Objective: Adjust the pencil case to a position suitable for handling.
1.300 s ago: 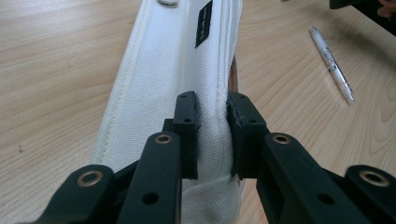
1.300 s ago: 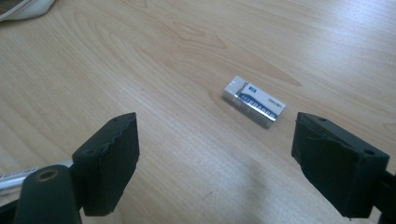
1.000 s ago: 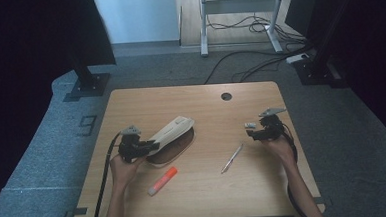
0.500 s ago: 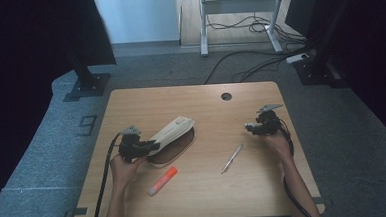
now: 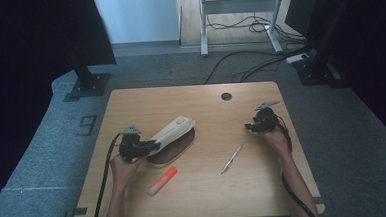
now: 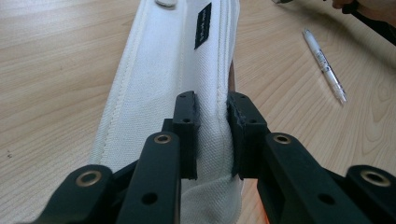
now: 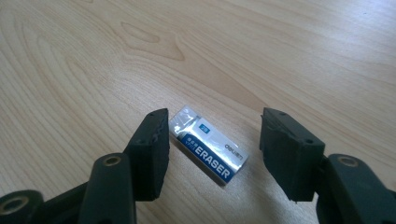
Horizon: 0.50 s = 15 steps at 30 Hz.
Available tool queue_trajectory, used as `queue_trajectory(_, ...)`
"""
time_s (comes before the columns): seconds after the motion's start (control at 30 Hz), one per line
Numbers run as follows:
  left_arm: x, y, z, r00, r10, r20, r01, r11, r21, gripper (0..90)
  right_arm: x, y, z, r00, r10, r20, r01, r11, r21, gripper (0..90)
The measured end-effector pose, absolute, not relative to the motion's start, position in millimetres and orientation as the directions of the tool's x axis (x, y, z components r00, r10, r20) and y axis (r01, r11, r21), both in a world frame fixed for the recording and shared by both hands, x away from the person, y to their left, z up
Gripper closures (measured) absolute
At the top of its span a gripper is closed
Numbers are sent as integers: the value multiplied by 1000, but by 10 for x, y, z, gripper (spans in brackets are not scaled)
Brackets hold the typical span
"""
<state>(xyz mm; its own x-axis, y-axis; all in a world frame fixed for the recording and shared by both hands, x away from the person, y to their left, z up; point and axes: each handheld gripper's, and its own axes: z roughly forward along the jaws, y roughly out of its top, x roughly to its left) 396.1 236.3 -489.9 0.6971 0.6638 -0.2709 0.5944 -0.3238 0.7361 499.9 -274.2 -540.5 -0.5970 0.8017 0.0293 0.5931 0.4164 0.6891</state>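
A white fabric pencil case point(image 5: 173, 130) lies left of the table's middle, its flap lifted over a dark opening. My left gripper point(image 5: 150, 146) is shut on the near end of that flap. In the left gripper view the pads point(image 6: 187, 122) pinch the white cloth point(image 6: 159, 70). My right gripper point(image 5: 249, 127) hovers low at the right side of the table. In the right gripper view a small eraser point(image 7: 208, 151) in a blue and white sleeve lies on the wood between the jaws point(image 7: 217, 140). They have just been closing, and the pads stand apart from it on both sides.
A white pen point(image 5: 232, 158) lies slanted between the two hands, also seen as a pen point(image 6: 324, 63) from the left gripper. An orange marker point(image 5: 162, 180) rests near the front left. A round cable hole point(image 5: 226, 96) sits near the table's far edge.
My right gripper has shifted a little toward the far right and sunk closer to the table. The left gripper and pencil case have stayed still.
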Motion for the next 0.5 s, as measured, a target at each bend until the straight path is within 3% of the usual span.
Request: queue_trajectory(0.5,3958,2358,-4901,697,663,-272,595,-325,735,744,4890,-2687,-5402,-626,779,41,589,437,680,676)
